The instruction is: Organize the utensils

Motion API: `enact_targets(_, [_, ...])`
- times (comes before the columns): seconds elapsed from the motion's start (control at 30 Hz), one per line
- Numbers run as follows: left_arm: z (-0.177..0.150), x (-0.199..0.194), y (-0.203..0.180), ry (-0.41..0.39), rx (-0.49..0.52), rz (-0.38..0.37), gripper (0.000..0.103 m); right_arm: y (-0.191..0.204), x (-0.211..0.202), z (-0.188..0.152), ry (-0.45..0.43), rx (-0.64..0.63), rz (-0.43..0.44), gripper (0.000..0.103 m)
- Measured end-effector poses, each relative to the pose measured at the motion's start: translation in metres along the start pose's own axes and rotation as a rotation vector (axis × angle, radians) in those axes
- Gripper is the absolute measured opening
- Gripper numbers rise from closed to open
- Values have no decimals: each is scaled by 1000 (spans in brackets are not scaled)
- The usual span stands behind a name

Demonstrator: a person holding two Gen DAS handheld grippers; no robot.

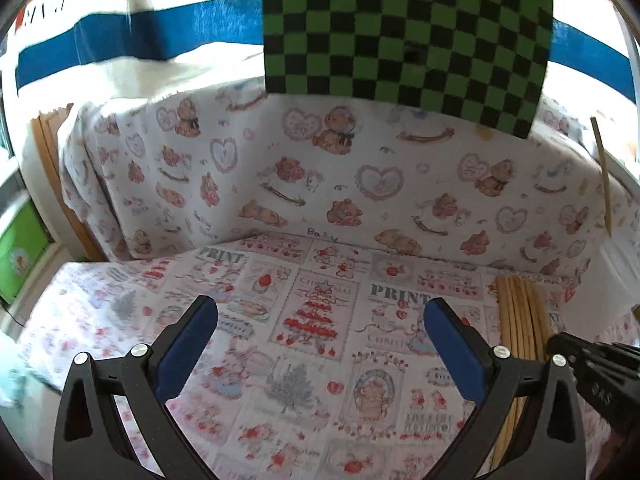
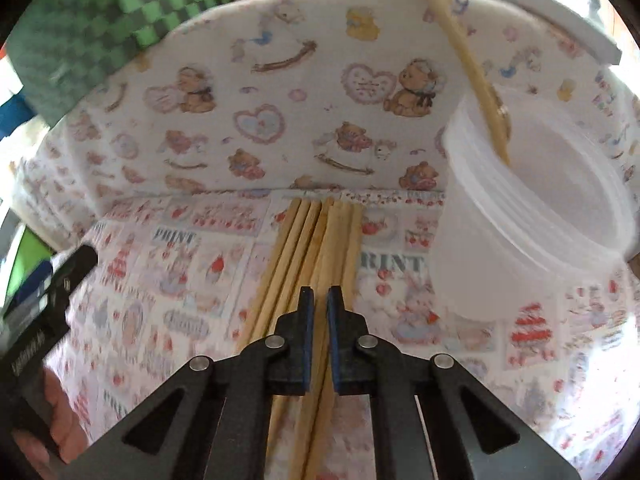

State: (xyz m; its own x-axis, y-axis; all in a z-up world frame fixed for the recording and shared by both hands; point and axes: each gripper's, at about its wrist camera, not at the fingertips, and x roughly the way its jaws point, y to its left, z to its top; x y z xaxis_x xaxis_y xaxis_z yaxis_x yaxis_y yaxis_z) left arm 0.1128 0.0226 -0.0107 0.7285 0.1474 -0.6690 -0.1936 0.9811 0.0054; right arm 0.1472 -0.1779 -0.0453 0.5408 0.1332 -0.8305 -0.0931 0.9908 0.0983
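Right hand-held gripper [image 2: 318,294] sits low over the chopsticks [image 2: 316,240], jaws nearly closed with a thin gap; one stick seems to run between the pads, but whether it is actually pinched I cannot tell. The pile lies flat on the desk [image 2: 168,280], just left of the cup [image 2: 520,220], stick ends toward the bear-print backdrop [image 2: 280,100].

Cup is translucent plastic, and looks tilted with its mouth toward the camera; that may be lens distortion. One chopstick [image 2: 460,48] is already in it, leaning out over the rim toward the backdrop.

Left hand-held gripper [image 1: 320,320] is released, jaws wide apart, nothing between them, hovering over bare desk cloth [image 1: 280,360] well left of the pile [image 1: 520,312]. The right tool's black body shows at the right edge of that view.

Progress, judged: early. One stick in the cup, roughly seven or more left on the desk beside it. Left to do: lift sticks one at a time, drop each in the cup. The sticks lie tight together, so grabbing two at once is a risk.
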Motion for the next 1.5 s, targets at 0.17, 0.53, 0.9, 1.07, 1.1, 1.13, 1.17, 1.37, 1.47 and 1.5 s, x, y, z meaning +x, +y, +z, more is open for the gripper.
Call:
enact_targets(0.17, [2, -28, -12, -82, 49, 13, 102, -11, -24, -24, 48, -68, -22, 7])
enact_targets(0.53, [-4, -17, -18, -32, 51, -52, 102, -54, -35, -40, 64, 31, -19, 10])
enact_targets(0.9, [-4, -13, -16, -20, 22, -79, 102, -60, -17, -23, -7, 69, -35, 19])
enact_targets(1.07, [-5, -6, -17, 24, -1, -143, 102, -47, -1, -18, -7, 34, -48, 18])
enact_targets(1.1, [-6, -5, -18, 27, 2, -147, 102, -44, 1, -18, -12, 18, -68, 17])
enact_targets(1.13, [-7, -6, -19, 31, -2, -156, 102, -40, 2, -18, -22, -7, -90, 13])
enact_targets(1.17, [-8, -7, -22, 35, -9, -187, 102, -37, 3, -19, -23, -23, -100, 10])
enact_targets(1.37, [-11, 4, -68, 109, 118, -262, 74, -48, -39, -24, -198, 0, -36, 8])
enact_targets(1.47, [-1, 23, -84, 168, 123, -285, 60, -59, -67, -20, -292, 18, 35, 8])
enact_targets(1.5, [2, 30, -88, 188, 126, -300, 57, -64, -74, -19, -311, 28, 58, 8])
